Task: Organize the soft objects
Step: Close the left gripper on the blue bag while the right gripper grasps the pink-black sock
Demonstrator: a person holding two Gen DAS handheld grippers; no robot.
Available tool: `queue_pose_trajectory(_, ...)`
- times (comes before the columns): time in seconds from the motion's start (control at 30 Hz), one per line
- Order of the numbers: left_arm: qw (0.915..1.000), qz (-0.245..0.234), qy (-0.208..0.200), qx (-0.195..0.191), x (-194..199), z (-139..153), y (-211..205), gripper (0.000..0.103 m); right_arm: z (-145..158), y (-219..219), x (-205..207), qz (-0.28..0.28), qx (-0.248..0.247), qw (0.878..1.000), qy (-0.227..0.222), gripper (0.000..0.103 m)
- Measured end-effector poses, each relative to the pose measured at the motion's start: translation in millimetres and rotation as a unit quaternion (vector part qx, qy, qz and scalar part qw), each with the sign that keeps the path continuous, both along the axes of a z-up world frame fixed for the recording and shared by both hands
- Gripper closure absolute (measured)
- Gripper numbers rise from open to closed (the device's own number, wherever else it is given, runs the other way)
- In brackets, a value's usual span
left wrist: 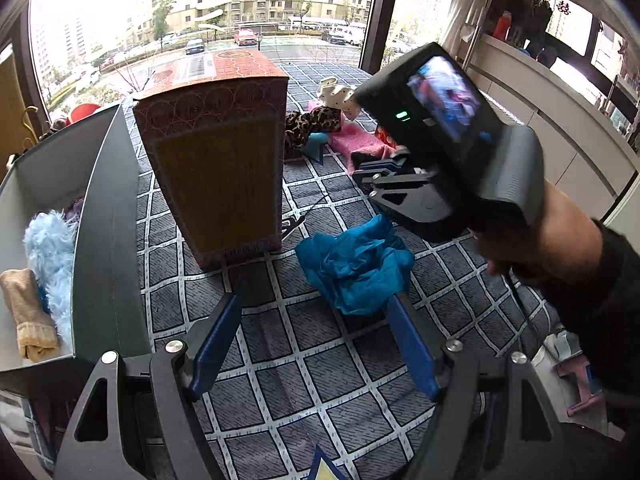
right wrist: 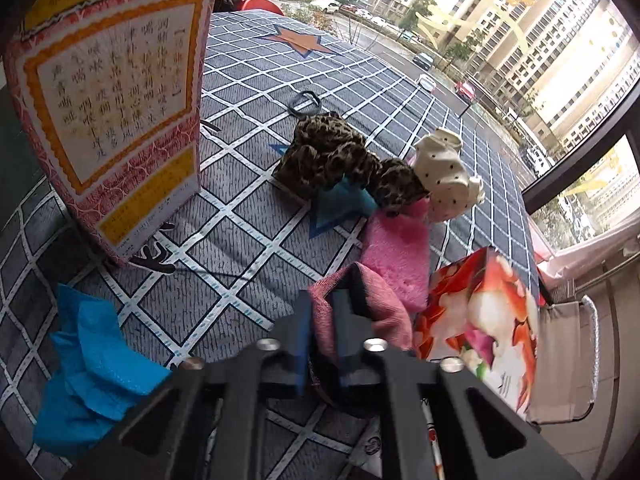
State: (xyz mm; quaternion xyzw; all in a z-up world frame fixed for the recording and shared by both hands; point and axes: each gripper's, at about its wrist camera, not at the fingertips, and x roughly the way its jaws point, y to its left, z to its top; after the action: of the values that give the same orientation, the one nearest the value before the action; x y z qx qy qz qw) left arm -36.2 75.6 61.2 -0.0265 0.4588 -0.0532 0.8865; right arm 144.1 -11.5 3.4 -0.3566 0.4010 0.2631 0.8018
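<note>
The right gripper (right wrist: 320, 344) sits nearest, its blue pads clamped tight on a fold of dusty pink cloth (right wrist: 368, 304) beside a fluffy pink piece (right wrist: 400, 248). The left gripper (left wrist: 316, 320) stands wide with nothing between its fingers, just short of a crumpled blue cloth (left wrist: 356, 268) on the checked mat (left wrist: 304, 380). A tall red-and-yellow carton (right wrist: 116, 96) bears columns of Chinese characters, too blurred to read. The grey bin (left wrist: 108, 248) holds a pale blue fluffy item (left wrist: 52, 256) and a beige sock (left wrist: 28, 312). A leopard-print cloth (right wrist: 332, 156) and a cream dotted sock (right wrist: 444, 176) lie farther off.
</note>
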Motion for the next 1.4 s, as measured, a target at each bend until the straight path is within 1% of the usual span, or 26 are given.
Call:
queue_pose_trajectory(0.1, 1.0000, -0.005, 0.007, -0.002, 0, -3, -2, 0.024, 18, -18, -19, -0.007, 0.069, 0.998, 0.006, 0.096)
queue_pose_trajectory(0.13, 0.9999, -0.008, 0.008, -0.005, 1, -5, -4, 0.024, 31, -30, -30, -0.008, 0.109, 0.994, 0.009, 0.096)
queue_pose_trajectory(0.23, 0.9997, -0.020, 0.012, -0.010, 10, -7, -14, 0.024, 56, -64, -52, -0.021, 0.189, 0.981, 0.025, 0.096)
queue_pose_trajectory(0.33, 0.9991, -0.040, 0.008, -0.009, 20, -7, -28, 0.024, 63, -89, -69, -0.051, 0.212, 0.975, 0.036, 0.096)
queue_pose_trajectory(0.47, 0.9981, -0.060, 0.010, 0.007, 34, -12, -44, 0.024, 48, -118, -75, -0.093, 0.204, 0.972, 0.063, 0.096)
queue_pose_trajectory(0.57, 0.9974, -0.069, 0.018, 0.015, 49, -22, -53, 0.021, 45, -134, -79, -0.112, 0.223, 0.966, 0.062, 0.096)
queue_pose_trajectory(0.6, 0.9971, -0.069, 0.021, 0.024, 54, -26, -57, 0.021, 46, -138, -80, -0.118, 0.227, 0.965, 0.057, 0.089)
queue_pose_trajectory(0.63, 0.9965, -0.073, 0.023, 0.033, 59, -30, -61, 0.021, 48, -140, -80, -0.122, 0.232, 0.964, 0.049, 0.066)
queue_pose_trajectory(0.67, 0.9959, -0.075, 0.025, 0.045, 62, -35, -66, 0.021, 51, -141, -81, -0.125, 0.241, 0.962, 0.043, 0.049)
queue_pose_trajectory(0.7, 0.9954, -0.074, 0.031, 0.052, 64, -41, -68, 0.024, 54, -140, -82, -0.125, 0.248, 0.960, 0.035, 0.026)
queue_pose_trajectory(0.73, 0.9949, -0.075, 0.041, 0.053, 65, -45, -69, 0.053, 59, -144, -87, -0.124, 0.254, 0.959, 0.025, 0.025)
queue_pose_trajectory(0.77, 0.9942, -0.075, 0.056, 0.053, 66, -52, -68, 0.072, 63, -143, -89, -0.118, 0.258, 0.959, 0.020, 0.025)
queue_pose_trajectory(0.8, 0.9948, -0.072, 0.050, 0.052, 64, -52, -67, 0.073, 66, -140, -89, -0.112, 0.260, 0.959, 0.018, 0.025)
queue_pose_trajectory(0.83, 0.9953, -0.071, 0.046, 0.047, 62, -51, -64, 0.076, 67, -138, -91, -0.108, 0.258, 0.960, 0.013, 0.025)
queue_pose_trajectory(0.87, 0.9956, -0.068, 0.047, 0.044, 60, -49, -62, 0.078, 67, -136, -92, -0.107, 0.257, 0.961, 0.011, 0.025)
queue_pose_trajectory(1.0, 0.9973, -0.038, 0.039, 0.049, 43, -41, -48, 0.079, 59, -127, -88, -0.101, 0.256, 0.961, 0.022, 0.025)
queue_pose_trajectory(1.03, 0.9978, -0.030, 0.038, 0.046, 36, -39, -42, 0.079, 57, -123, -86, -0.097, 0.256, 0.961, 0.023, 0.025)
queue_pose_trajectory(1.13, 0.9983, -0.011, 0.048, 0.031, 22, -37, -26, 0.079, 59, -104, -78, -0.076, 0.263, 0.962, 0.022, 0.025)
queue_pose_trajectory(1.23, 0.9976, 0.018, 0.063, 0.022, 16, -41, -12, 0.079, 54, -72, -62, -0.055, 0.243, 0.968, 0.023, 0.025)
queue_pose_trajectory(1.27, 0.9972, 0.026, 0.067, 0.018, 14, -41, -8, 0.079, 50, -59, -53, -0.050, 0.234, 0.970, 0.031, 0.025)
queue_pose_trajectory(1.33, 0.9963, 0.038, 0.076, 0.009, 16, -44, -2, 0.078, 37, -39, -34, -0.060, 0.216, 0.973, 0.047, 0.025)
queue_pose_trajectory(1.4, 0.9960, 0.042, 0.078, -0.004, 16, -46, 2, 0.078, 19, -23, -13, -0.094, 0.193, 0.974, 0.071, 0.025)
